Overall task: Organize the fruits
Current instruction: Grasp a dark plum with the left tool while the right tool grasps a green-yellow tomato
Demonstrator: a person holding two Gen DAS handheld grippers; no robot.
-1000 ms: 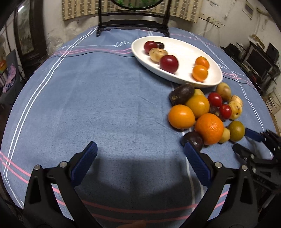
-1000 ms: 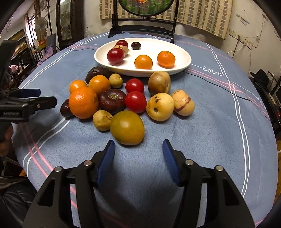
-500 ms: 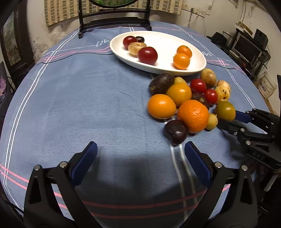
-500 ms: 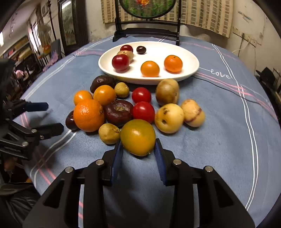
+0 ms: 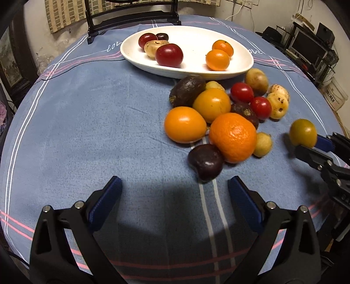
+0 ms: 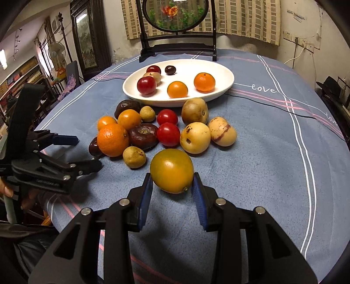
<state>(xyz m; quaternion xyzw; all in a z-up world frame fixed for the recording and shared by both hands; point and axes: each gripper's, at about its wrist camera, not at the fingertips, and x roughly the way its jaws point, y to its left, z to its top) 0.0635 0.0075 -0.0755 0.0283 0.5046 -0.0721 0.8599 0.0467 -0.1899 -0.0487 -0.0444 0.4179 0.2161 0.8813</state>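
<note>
Right tool (image 6: 171, 186): pads clamped on both sides of green-yellow fruit (image 6: 172, 170). Fruit sits just nearer the camera than the loose pile; from the left wrist view the same fruit (image 5: 303, 132) is apart from the pile, to its right, w/ a dark patch beside it on the cloth. Appears lifted a little off the worktop, but contact can't be confirmed from either view.

Left tool (image 5: 174, 196): jaws wide, nothing between them. Hangs over bare blue cloth (image 5: 87, 122), near side of pile. Dark plum (image 5: 206, 162) is closest to it, just ahead of the right pad, not touching.

Pile on worktop, approx. a dozen pcs, packed close: large orange (image 6: 112, 139) touching plum on one side and dark-red flat fruit (image 6: 143, 135) on the other; two smaller oranges behind; two red tomatoes (image 6: 168, 133) in the middle; small tan fruit (image 6: 134, 156) at near edge; three pale speckled fruits (image 6: 195, 141) on the right; dark avocado-like fruit (image 6: 127, 107) nearest the plate.

White oval plate (image 6: 218, 67) beyond pile, holds 6 pcs: two orange ones on the right half; two red, one pale, one small dark on the left half.

Framed round screen (image 6: 175, 13) stands at far edge of worktop.
</note>
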